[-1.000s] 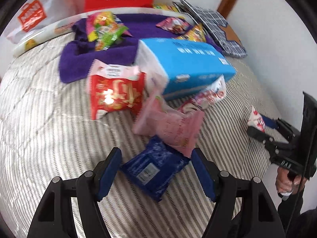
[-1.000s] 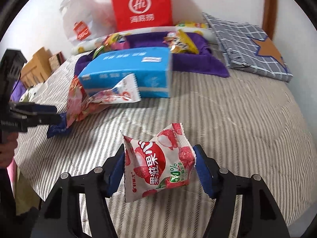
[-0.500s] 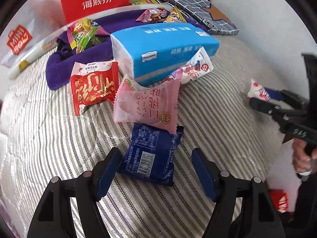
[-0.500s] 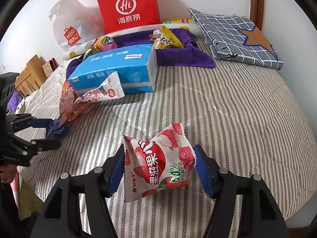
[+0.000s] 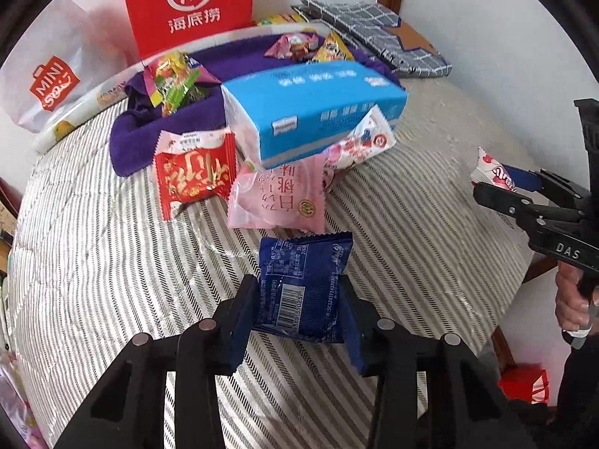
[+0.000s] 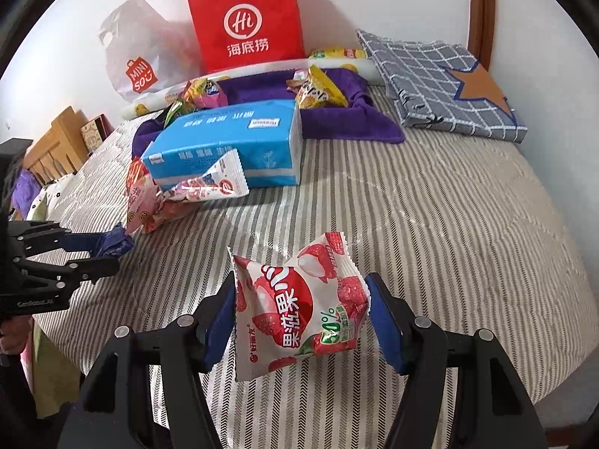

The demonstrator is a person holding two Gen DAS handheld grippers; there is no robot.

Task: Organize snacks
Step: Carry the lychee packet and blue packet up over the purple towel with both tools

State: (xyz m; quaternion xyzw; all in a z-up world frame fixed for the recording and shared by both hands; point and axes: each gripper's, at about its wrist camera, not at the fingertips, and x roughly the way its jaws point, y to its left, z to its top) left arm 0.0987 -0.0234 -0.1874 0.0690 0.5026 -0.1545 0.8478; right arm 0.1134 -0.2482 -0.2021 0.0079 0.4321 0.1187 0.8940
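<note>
Left gripper [image 5: 295, 299] closing on dark-blue packet [image 5: 303, 284], lower centre (light, crinkly, slippery; grip side edges). Right gripper [image 6: 301, 312] pinches lychee pouch [image 6: 299, 307].

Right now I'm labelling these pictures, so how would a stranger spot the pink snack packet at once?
Find the big blue tissue box on the striped bed. The pink packet lies against its near side, between a red packet and a dark blue packet. It alone is pale pink, with a small gold seal.
</note>
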